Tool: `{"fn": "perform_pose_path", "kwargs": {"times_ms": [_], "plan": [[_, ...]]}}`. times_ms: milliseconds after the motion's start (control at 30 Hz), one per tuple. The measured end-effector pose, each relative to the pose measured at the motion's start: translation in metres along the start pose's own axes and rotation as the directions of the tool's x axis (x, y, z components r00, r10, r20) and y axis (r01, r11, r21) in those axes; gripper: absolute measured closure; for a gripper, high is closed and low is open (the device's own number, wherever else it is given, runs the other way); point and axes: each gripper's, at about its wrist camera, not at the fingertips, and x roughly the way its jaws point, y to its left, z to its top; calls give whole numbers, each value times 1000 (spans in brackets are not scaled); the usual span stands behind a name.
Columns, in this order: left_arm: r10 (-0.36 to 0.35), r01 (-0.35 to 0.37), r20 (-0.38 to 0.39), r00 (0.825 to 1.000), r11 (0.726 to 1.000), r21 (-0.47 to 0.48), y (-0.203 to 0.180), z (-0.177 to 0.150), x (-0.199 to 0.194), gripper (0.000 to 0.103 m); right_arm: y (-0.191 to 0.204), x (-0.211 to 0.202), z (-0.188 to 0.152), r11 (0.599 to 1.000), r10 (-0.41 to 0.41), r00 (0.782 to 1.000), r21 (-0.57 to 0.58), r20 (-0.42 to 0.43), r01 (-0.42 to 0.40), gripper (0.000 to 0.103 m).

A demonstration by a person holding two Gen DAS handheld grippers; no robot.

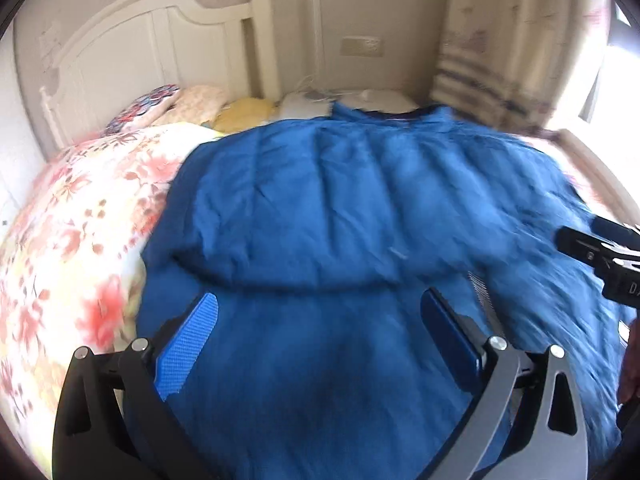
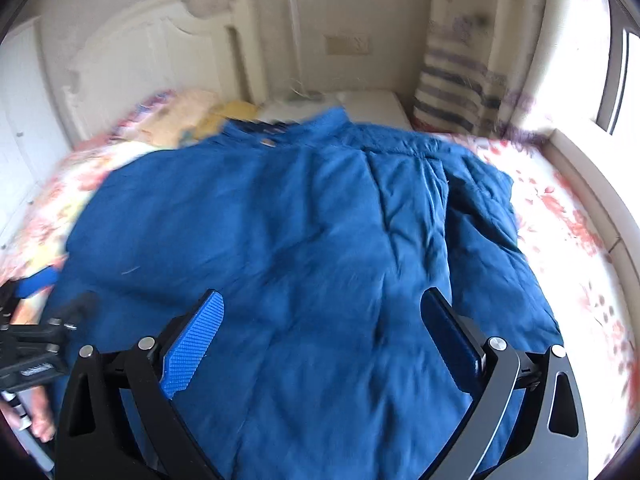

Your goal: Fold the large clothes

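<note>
Inventory by count. One blue padded jacket (image 1: 360,208), filling the centre of both views. Two grippers: the left gripper (image 1: 320,320) at the bottom of the left wrist view, and the right gripper (image 2: 322,320) at the bottom of the right wrist view; each carries two blue finger pads. One floral bedspread (image 1: 72,216) at the left of the frame. One white headboard (image 1: 160,40), upper left. One striped curtain (image 2: 460,80), upper right. One wall socket plate (image 1: 360,46), upper centre. Pillows near the headboard: blurred, number uncertain.
</note>
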Motion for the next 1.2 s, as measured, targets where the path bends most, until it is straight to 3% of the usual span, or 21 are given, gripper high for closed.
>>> {"fn": "perform_pose_path", "kwargs": {"times_ms": [67,167,200,300,367,433,500,567,633,767,833,933,967,1033,1167,1200], "plan": [[0,1,-25,1000,999,37,-10,-15,-5,2,14,-18,-18,996,-5,1000,-86,3,5,7],[37,-26,-119,992,996,88,-23,-34,18,2,30,1,-44,983,-56,993,-181,-108,35,7],[21,-14,-115,993,998,68,-21,-36,21,2,30,17,-54,982,-68,984,-187,-166,37,6],[28,-20,-140,990,998,58,-15,-35,15,2,21,14,-53,991,-43,982,-135,-183,18,4],[43,-37,-106,993,998,60,-9,-40,0,2,15,2,-51,992,-35,983,-126,-178,12,4],[49,-45,-75,996,998,48,3,-49,-14,2,3,-12,-54,991,-62,988,-122,-140,45,4],[90,-88,-107,990,996,22,23,-65,-9,2,-17,-13,-66,988,-127,980,-106,-153,112,4],[-15,2,-128,992,995,-98,46,-69,-5,2,-32,-9,-76,998,-60,983,-42,-175,54,4],[-10,-6,-124,992,992,-129,52,-68,-7,2,-42,-13,-74,1000,-27,986,-1,-166,27,4],[85,-92,-117,990,994,-56,36,-70,-15,2,-27,-24,-76,994,-103,984,-58,-147,95,4],[74,-79,-83,994,995,-54,29,-75,-34,3,-15,-42,-81,997,-39,992,-70,-117,31,4],[-11,11,1,1000,1000,14,5,-88,-67,2,13,-59,-101,984,51,993,-165,-104,-68,4],[-13,12,3,1000,998,64,-5,-94,-68,2,21,-59,-110,976,64,990,-201,-126,-89,4],[31,-25,-33,999,986,168,-25,-108,-57,2,29,-54,-127,967,17,990,-250,-140,-52,4],[-45,52,-84,995,995,81,-13,-105,-49,2,22,-56,-123,974,27,986,-220,-162,-62,4],[-34,40,-84,996,996,73,-11,-106,-50,2,21,-58,-123,975,19,987,-217,-161,-54,4]]}}
